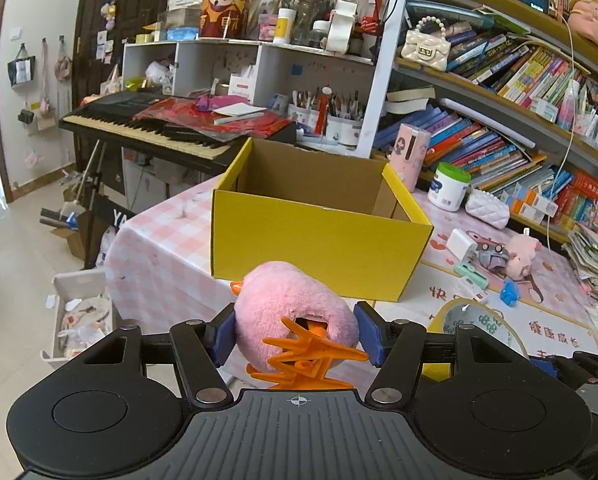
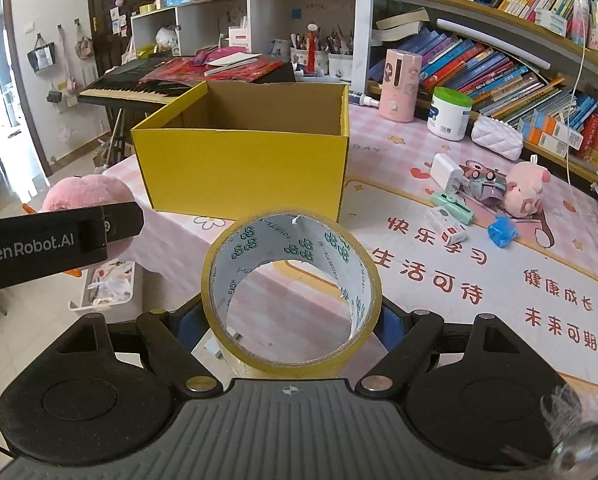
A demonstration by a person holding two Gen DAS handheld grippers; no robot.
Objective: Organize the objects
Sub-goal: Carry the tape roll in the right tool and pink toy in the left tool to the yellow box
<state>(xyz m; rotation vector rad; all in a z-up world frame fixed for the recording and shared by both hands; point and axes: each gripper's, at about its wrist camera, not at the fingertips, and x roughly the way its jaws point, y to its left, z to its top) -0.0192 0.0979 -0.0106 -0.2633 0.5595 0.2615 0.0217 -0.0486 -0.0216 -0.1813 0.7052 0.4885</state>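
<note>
My left gripper (image 1: 295,336) is shut on a pink plush bird (image 1: 287,304) with orange feet, held in the air in front of the open yellow cardboard box (image 1: 319,248). My right gripper (image 2: 291,320) is shut on a roll of yellowish packing tape (image 2: 291,292), held upright with its hole facing me, in front of the same box (image 2: 243,164). The box stands on the pink table and looks empty from here. The left gripper and plush (image 2: 87,196) show at the left of the right wrist view. The tape (image 1: 475,328) shows at the right of the left wrist view.
On the table right of the box lie a pink pig plush (image 2: 525,188), a white charger (image 2: 445,168), a green case (image 2: 451,202), a blue clip (image 2: 502,232), a white jar (image 2: 449,114) and a pink bottle (image 2: 401,84). A keyboard (image 1: 147,128) stands behind; bookshelves at right.
</note>
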